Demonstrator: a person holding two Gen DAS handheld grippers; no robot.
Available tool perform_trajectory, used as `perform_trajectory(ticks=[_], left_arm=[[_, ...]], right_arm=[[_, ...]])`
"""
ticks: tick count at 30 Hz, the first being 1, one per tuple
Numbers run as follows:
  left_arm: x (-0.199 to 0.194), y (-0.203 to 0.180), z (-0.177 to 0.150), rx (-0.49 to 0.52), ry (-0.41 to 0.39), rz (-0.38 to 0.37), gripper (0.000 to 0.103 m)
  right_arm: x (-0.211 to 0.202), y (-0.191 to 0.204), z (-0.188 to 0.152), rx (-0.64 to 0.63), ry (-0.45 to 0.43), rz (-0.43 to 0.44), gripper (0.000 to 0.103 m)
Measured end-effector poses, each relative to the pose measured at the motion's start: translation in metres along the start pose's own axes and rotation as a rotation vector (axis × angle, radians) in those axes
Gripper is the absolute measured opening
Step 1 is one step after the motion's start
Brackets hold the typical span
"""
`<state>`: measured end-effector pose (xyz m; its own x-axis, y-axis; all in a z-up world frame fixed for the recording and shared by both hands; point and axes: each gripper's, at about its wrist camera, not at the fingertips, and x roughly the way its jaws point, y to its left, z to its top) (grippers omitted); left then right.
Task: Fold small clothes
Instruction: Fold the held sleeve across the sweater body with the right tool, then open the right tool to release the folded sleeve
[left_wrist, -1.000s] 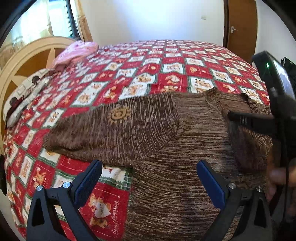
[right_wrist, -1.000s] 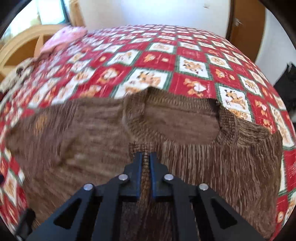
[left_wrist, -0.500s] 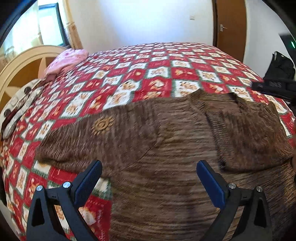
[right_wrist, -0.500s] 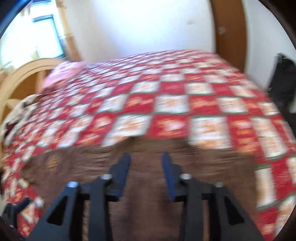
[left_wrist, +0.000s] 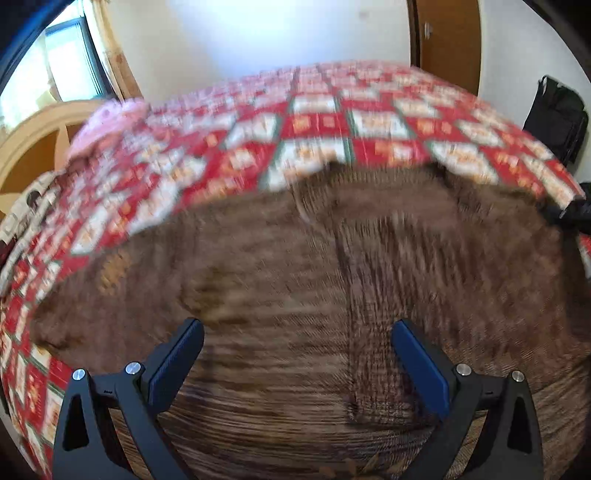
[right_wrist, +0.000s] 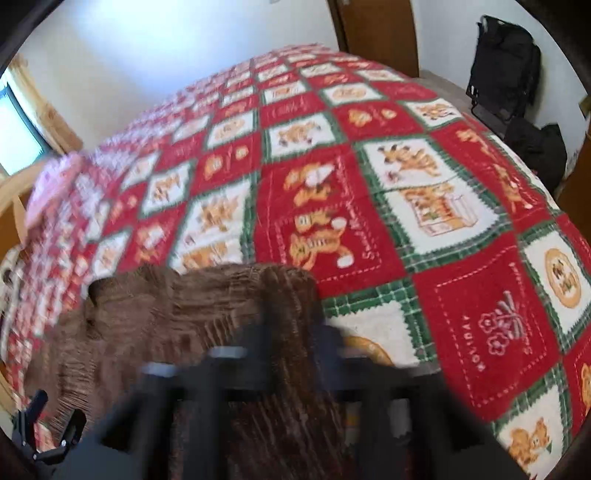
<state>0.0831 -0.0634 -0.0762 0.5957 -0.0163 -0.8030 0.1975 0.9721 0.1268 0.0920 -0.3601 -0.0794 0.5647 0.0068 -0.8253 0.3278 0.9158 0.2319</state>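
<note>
Left wrist view: a brown ribbed-knit sweater (left_wrist: 314, 266) lies spread on the bed's fleecy red, white and green patchwork blanket (left_wrist: 317, 125), with the left hand-held gripper (left_wrist: 295, 354) spread wide above it, pinching nothing. Blurred, the right hand-held gripper (right_wrist: 291, 332) is pressed together on a bunched fold of knit at the sweater's right edge.

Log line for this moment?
left claw: open over brown knit sweater | right claw: shut on sweater edge | checked bedspread

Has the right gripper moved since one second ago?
Yes. The right gripper went right: from the sweater's neckline to its right edge, beside bare blanket.
</note>
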Motion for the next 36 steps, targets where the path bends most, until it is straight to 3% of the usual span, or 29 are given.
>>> perform_trajectory(ticks=[4,7,9,12,15,17,20,22,25,26,29,31,33,36], left_arm=[[0.004,0.002,-0.001,-0.065,-0.009,-0.07,0.102],[0.005,-0.003,-0.004,-0.064,-0.04,-0.062,0.102],[0.005,-0.006,-0.005,-0.057,-0.047,-0.056,0.102],[0.006,-0.006,-0.004,-0.055,-0.048,-0.054,0.102],[0.007,-0.006,-0.004,-0.057,-0.052,-0.055,0.102],[0.007,-0.007,-0.004,-0.055,-0.055,-0.05,0.102],[0.008,-0.006,-0.004,-0.06,-0.052,-0.059,0.102],[0.007,-0.004,-0.004,-0.059,-0.046,-0.067,0.102],[-0.001,0.001,-0.003,-0.023,-0.028,-0.083,0.102],[-0.007,0.007,-0.003,-0.02,-0.029,-0.079,0.102],[-0.025,0.032,-0.006,-0.028,-0.067,-0.033,0.102],[-0.04,0.068,-0.01,-0.078,-0.106,-0.004,0.102],[-0.052,0.115,-0.016,-0.174,-0.135,0.036,0.102],[-0.061,0.183,-0.03,-0.341,-0.136,0.089,0.102]], right_arm=[[-0.024,-0.005,-0.003,-0.016,-0.13,-0.11,0.007],[-0.02,-0.021,0.0,-0.01,-0.163,-0.226,0.006],[0.0,-0.032,-0.001,-0.007,-0.094,-0.196,0.005],[-0.004,-0.043,-0.001,0.038,-0.116,-0.171,0.003],[-0.04,-0.034,-0.001,0.029,-0.252,-0.197,0.012],[-0.061,-0.02,-0.003,-0.017,-0.281,-0.146,0.012],[-0.072,0.004,-0.015,-0.093,-0.243,-0.067,0.013],[-0.066,0.016,-0.026,-0.134,-0.189,-0.021,0.021],[-0.037,0.02,-0.044,-0.148,-0.107,-0.05,0.024],[-0.023,0.018,-0.049,-0.138,-0.06,-0.068,0.025],[-0.02,0.016,-0.053,-0.127,-0.087,-0.061,0.026],[-0.027,0.02,-0.047,-0.116,-0.068,-0.087,0.029],[-0.05,0.029,-0.047,-0.092,-0.119,-0.077,0.035],[-0.087,0.051,-0.057,-0.099,-0.205,0.011,0.06]])
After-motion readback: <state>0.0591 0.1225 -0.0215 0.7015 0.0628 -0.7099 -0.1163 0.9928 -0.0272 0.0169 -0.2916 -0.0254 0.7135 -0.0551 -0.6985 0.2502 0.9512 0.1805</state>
